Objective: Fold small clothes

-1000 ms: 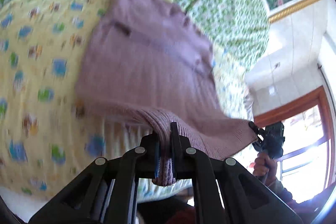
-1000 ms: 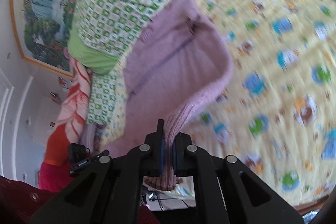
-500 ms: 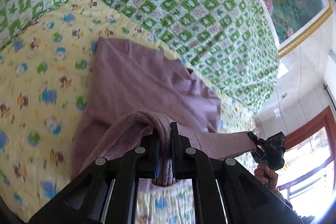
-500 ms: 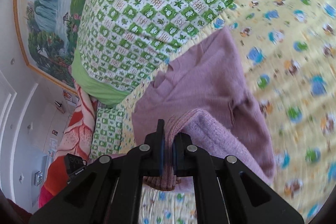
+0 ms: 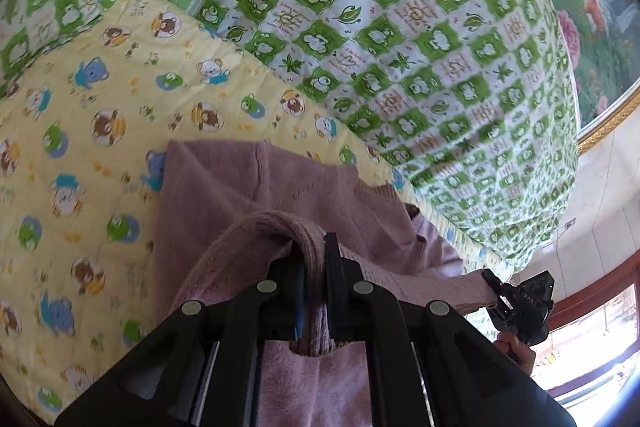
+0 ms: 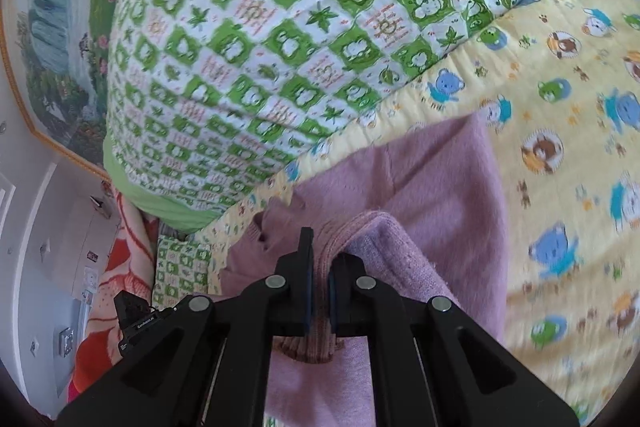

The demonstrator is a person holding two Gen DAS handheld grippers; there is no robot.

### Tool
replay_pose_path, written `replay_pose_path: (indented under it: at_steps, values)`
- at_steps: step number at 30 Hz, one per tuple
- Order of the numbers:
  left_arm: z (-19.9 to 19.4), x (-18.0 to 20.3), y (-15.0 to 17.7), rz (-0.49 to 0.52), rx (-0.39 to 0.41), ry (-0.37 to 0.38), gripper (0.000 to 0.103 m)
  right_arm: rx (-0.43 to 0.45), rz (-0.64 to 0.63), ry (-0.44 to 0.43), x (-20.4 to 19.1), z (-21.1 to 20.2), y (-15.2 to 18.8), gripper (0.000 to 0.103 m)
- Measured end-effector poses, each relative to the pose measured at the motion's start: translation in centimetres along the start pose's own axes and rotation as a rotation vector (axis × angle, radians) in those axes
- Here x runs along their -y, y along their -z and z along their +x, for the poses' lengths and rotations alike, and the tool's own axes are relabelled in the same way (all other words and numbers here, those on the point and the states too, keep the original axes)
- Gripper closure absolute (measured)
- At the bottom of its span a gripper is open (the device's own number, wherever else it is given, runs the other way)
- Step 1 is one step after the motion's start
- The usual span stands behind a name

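A small mauve knitted sweater (image 5: pixel 256 203) lies on a yellow bear-print quilt (image 5: pixel 80 131). My left gripper (image 5: pixel 316 267) is shut on its ribbed hem, held folded over the sweater's far part. My right gripper (image 6: pixel 320 263) is shut on the hem's other corner; the sweater (image 6: pixel 436 187) spreads ahead of it on the quilt (image 6: pixel 568 131). The right gripper also shows in the left wrist view (image 5: pixel 520 303), holding the stretched hem edge.
A green-and-white checked duvet (image 5: pixel 420 47) is piled just beyond the sweater, also in the right wrist view (image 6: pixel 280 39). A framed landscape picture (image 6: pixel 52 19) hangs on the wall. A red-orange blanket (image 6: pixel 116 291) lies at the bed's side.
Both grippers have carried the hem forward over the sweater toward the checked duvet. The sweater's visible far part has shortened as the fold doubled over.
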State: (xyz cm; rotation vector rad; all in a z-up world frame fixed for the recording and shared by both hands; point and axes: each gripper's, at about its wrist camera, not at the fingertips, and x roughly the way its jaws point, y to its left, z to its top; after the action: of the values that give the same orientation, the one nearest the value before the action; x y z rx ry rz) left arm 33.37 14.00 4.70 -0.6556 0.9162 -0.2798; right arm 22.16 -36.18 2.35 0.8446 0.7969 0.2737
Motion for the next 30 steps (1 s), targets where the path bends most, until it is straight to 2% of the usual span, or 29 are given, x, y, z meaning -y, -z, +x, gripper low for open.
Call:
replay_pose_path:
  at_steps: [5,11,14,23,26,29,30]
  values:
    - [3.0,-0.6,-1.9,-0.008,0.005,-0.021,0.097,0.003,0.015,0.033,1.5,2.0,-1.9,0.096]
    - [7.2,-2.7,-2.8,-0.034,-0.024,-0.067,0.097,-0.029,0.029,0.092,3.2,4.9,-2.4,0.096]
    - [8.0,-3.1,-2.9,-0.036,-0.022,-0.074,0.097,-0.035,0.023,0.128,3.6,5.8,-2.5,0.096]
    - [7.7,-2.6,-2.9,-0.048,-0.018,-0.095,0.096,-0.010,0.057,0.162,3.6,6.0,-2.4,0.094]
    - [6.2,-1.4,-3.1,-0.007,-0.010,-0.112,0.093,-0.029,0.104,0.162,3.5,6.0,-2.5,0.090]
    - [4.2,-0.7,-3.3,0.003,0.029,-0.142,0.087,-0.007,0.124,0.157,3.1,4.7,-2.9,0.088]
    - [3.5,-0.6,-3.4,0.009,0.051,-0.153,0.083,0.004,0.116,0.173,2.8,4.2,-3.0,0.083]
